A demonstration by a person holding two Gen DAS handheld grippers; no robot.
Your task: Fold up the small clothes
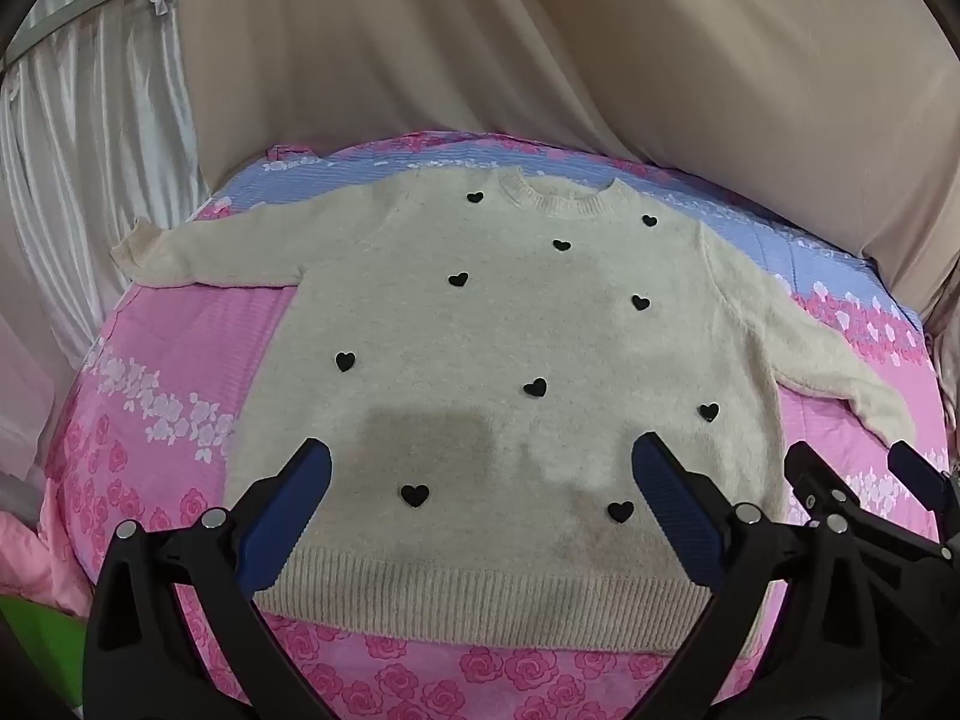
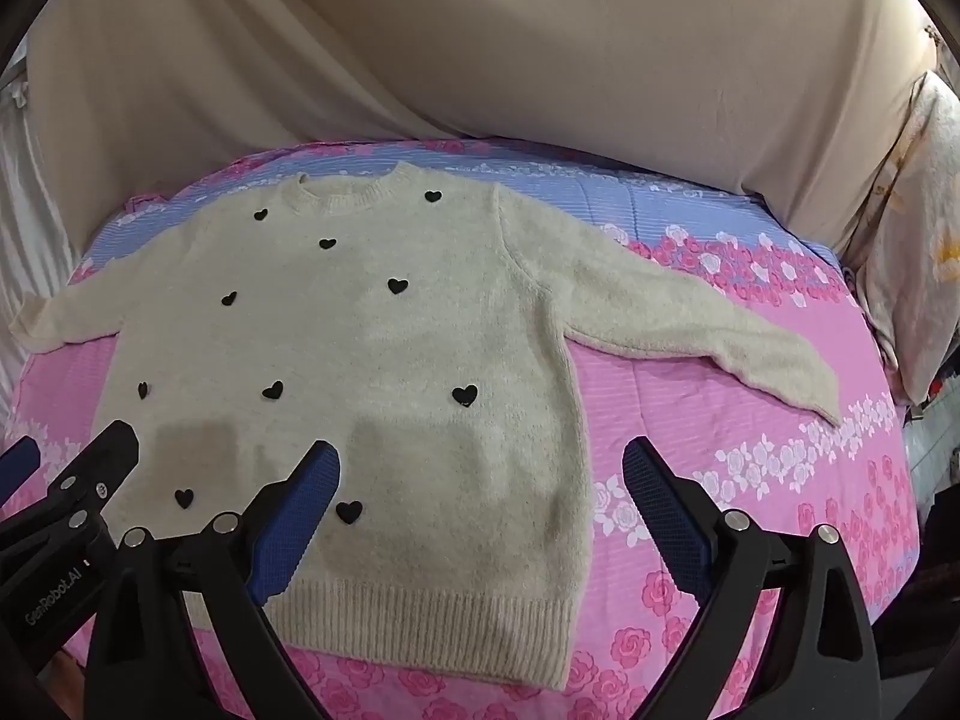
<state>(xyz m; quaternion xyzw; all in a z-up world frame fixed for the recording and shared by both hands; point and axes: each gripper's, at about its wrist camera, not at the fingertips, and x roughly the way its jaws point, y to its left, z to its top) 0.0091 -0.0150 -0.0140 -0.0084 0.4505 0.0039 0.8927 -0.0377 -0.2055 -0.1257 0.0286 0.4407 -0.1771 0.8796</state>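
Note:
A cream knit sweater (image 1: pixel 498 324) with small black hearts lies flat and face up on the bed, both sleeves spread out; it also shows in the right wrist view (image 2: pixel 372 348). My left gripper (image 1: pixel 480 462) is open and empty, hovering over the sweater's lower body near the ribbed hem (image 1: pixel 480 606). My right gripper (image 2: pixel 480 462) is open and empty above the sweater's lower right side edge. The right gripper also shows at the right edge of the left wrist view (image 1: pixel 852 474). The right sleeve (image 2: pixel 708 348) stretches out to the right.
A pink and blue rose-print bedsheet (image 1: pixel 168 372) covers the bed. Beige curtain fabric (image 1: pixel 540 48) hangs behind it, with white curtain (image 1: pixel 90 132) at the left. A pale pillow or cushion (image 2: pixel 912 240) stands at the bed's right edge.

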